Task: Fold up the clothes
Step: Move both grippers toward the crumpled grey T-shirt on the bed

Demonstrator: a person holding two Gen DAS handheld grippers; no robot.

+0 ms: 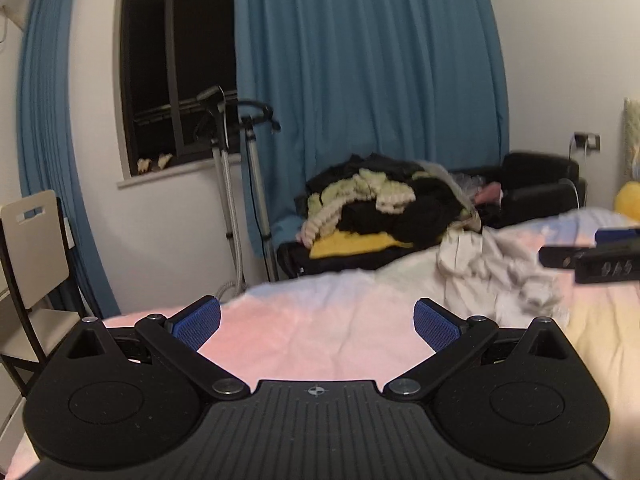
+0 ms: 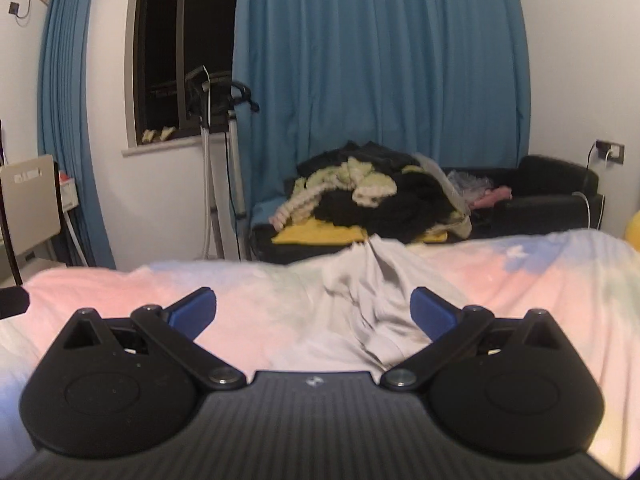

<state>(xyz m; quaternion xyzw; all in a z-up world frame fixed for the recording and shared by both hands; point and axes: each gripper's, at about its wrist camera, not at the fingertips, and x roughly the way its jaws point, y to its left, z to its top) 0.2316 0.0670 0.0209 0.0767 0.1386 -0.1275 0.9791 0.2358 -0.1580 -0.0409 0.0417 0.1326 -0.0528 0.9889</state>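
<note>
One crumpled grey garment [image 2: 372, 300] on the bed [image 2: 520, 280], long axis running toward the far edge. Two grippers, left gripper [image 1: 316, 326] and right gripper [image 2: 312, 314], jaws spread wide, empty.

Pale grey garment [image 2: 372, 300] on pink-and-blue pastel bedsheet [image 2: 520, 280] (blue curtains [image 2: 380, 60] behind)

One crumpled grey garment [image 2: 372, 300] on one bed [image 2: 540, 280]; one heap of clothes [image 2: 372, 200] on one sofa [image 2: 552, 188]; one chair [image 1: 32, 248]; two blue curtains [image 2: 380, 60].
</note>
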